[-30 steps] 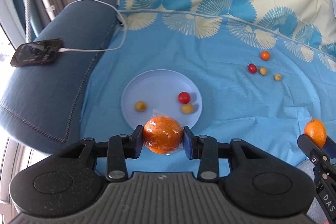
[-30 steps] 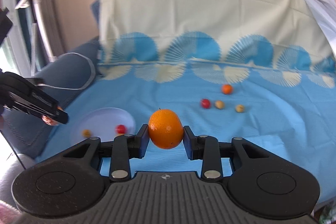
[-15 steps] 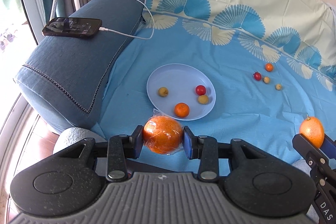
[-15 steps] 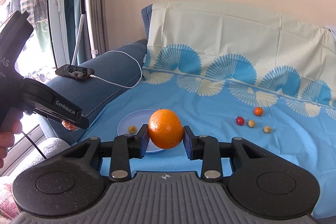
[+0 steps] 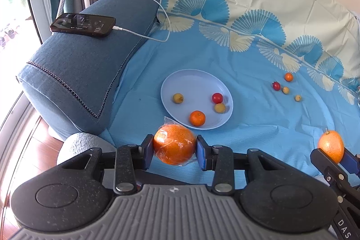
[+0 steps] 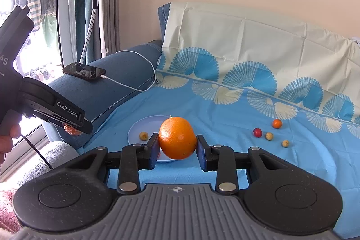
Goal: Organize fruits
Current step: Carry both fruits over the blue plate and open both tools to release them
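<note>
A: What does the left hand-held gripper point(image 5: 174, 149) have?

B: It is clenched on a plastic-wrapped orange point(image 5: 174, 144), held in the air just short of the near rim of the blue plate point(image 5: 193, 82).

A: And the right hand-held gripper point(image 6: 177, 145)?

B: Clamped on a bare orange point(image 6: 177, 137), with its stem end up. From its own camera that fruit hides part of the plate; from the left camera it hangs well to the right of the plate.

A: What is on the plate?

B: A small tangerine point(image 5: 197, 118) near the front rim, a red cherry tomato point(image 5: 217, 97) with a yellowish fruit point(image 5: 219, 108) just beside it, and another yellowish fruit point(image 5: 178, 97) toward the plate's left side.

A: Anything loose off the plate?

B: Yes, well to the right of the plate on the blue sofa cover point(image 5: 258, 114): a small orange fruit point(image 5: 288, 77), a red tomato point(image 5: 276, 85) and two yellowish ones point(image 5: 285, 90). Left of the plate, a phone point(image 5: 83, 24) lies on the sofa arm point(image 5: 74, 73), with a white cable plugged in.
</note>
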### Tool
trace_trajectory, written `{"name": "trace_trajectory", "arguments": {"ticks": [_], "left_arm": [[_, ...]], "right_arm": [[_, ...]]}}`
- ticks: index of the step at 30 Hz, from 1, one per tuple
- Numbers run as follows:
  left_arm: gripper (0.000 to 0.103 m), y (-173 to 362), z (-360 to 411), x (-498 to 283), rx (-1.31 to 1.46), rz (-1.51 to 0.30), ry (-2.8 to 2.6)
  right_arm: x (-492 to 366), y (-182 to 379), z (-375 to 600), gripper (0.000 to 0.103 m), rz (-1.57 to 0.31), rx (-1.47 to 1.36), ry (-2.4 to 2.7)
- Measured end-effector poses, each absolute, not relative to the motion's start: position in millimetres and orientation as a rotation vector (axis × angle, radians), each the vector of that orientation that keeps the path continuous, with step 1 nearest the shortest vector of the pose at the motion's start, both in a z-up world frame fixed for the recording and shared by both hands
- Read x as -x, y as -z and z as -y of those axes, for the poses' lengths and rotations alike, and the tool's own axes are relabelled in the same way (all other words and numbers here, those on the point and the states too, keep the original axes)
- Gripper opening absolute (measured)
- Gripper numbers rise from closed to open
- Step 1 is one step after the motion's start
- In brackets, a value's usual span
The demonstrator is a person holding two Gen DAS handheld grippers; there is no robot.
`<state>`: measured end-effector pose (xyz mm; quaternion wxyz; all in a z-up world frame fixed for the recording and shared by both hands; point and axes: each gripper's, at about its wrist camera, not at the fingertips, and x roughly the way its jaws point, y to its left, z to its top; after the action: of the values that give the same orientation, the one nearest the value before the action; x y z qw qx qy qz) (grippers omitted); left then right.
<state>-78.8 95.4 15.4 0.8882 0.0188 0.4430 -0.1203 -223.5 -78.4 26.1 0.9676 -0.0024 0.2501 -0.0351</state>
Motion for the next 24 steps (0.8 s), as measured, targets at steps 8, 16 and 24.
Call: {"name": "trace_trajectory", "arguments": {"ticks": [8,16,24], "left_arm": [[0.043,-14.7,-91.4,76.2,-0.047,-0.929,0.239],[0.043,-11.4,-88.3,70.8,-0.054,-0.942,0.241],[0.043,-6.0,-84.3,63.0,-0.062,-0.96,0.241]], "right_arm": [[219.8,-23.9,79.3,0.036,-0.522,0.002,0.066],[215.5,-20.0,78.9,0.036,-0.539,-0.005,0.062],[208.7,-15.7,81.0,0.036,-0.563,-0.017,0.063]]}}
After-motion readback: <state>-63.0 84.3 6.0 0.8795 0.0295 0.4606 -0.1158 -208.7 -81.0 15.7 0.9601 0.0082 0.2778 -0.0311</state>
